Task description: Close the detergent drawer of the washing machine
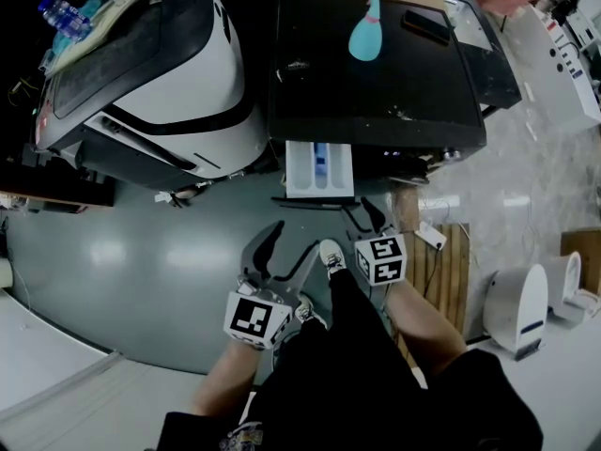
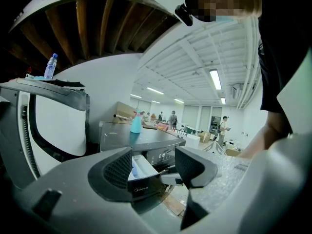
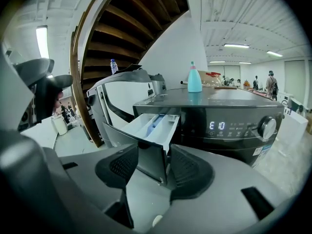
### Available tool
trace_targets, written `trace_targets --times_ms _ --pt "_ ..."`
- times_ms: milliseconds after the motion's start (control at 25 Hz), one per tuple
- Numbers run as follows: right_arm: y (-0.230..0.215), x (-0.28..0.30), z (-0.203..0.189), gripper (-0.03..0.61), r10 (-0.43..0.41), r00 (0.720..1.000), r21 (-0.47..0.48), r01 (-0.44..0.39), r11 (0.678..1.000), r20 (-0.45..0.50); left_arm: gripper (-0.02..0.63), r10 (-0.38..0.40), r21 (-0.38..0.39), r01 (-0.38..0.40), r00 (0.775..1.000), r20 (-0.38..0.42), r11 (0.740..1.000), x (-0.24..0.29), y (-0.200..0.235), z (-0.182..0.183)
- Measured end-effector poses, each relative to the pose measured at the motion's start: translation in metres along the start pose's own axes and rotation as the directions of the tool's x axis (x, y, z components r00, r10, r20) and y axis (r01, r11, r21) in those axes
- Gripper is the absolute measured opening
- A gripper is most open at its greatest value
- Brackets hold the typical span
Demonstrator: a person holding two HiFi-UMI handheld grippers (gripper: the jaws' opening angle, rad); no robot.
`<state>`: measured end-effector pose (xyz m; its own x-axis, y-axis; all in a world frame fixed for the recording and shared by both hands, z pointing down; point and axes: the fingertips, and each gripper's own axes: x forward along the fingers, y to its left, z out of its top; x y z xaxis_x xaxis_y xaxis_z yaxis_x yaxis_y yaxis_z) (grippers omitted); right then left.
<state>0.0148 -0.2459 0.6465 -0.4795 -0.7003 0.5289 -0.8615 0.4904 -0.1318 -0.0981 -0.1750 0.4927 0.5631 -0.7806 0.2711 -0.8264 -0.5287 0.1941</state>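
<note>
- Head view: black washing machine (image 1: 376, 87) at top centre, with a teal bottle (image 1: 364, 34) standing on its lid; detergent drawer (image 1: 319, 169) pulled well out of the left end of the machine's front, toward the person; white tray with 1 blue insert down the middle; white machine (image 1: 160, 83) with a dark lid just beside it on the left; right gripper (image 1: 366, 214) near the drawer's front right corner, contact not clear from here; left gripper (image 1: 296, 244) lower in the picture, apart from the drawer, over grey floor.
- Left gripper view: the 2 jaws of the left gripper (image 2: 153, 172) stand apart, nothing clamped; drawer (image 2: 145, 185) shows beyond the gap, untouched; dark front panel with pale brand print, white tray behind it; teal bottle on the lid above; water bottle (image 2: 50, 66) on top of the white machine at left.
- Right gripper view: the 2 jaws of the right gripper (image 3: 146, 172) are spread wide, pads pressing on nothing; drawer (image 3: 155, 126) is open, with white compartments and the blue insert; its dark front panel lines up with the gap, right edge between the pads; whether it sits level with them or just beyond, cannot tell; right of the drawer, the machine's front carries a lit display (image 3: 217, 126) and 1 round dial (image 3: 267, 127).
</note>
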Motion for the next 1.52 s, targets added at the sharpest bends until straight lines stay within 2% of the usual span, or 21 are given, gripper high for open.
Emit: trace_targets --times_ms 200,520,1520 --pt "0.003 0.006 -0.003 0.177 0.022 1.000 -0.001 -0.022 1.000 0.013 0.258 -0.004 -0.011 0.004 1.000 -0.007 1.000 0.009 0.002 -0.005" --pt "0.004 0.008 -0.003 0.170 0.057 0.998 -0.002 -0.057 0.998 0.008 0.258 -0.023 -0.023 0.022 0.999 -0.024 0.999 0.022 -0.002 -0.012" --pt "-0.028 0.057 0.037 0.167 0.031 0.998 0.013 -0.031 0.999 0.053 0.258 -0.026 -0.048 0.025 0.999 -0.033 0.999 0.042 0.003 -0.016"
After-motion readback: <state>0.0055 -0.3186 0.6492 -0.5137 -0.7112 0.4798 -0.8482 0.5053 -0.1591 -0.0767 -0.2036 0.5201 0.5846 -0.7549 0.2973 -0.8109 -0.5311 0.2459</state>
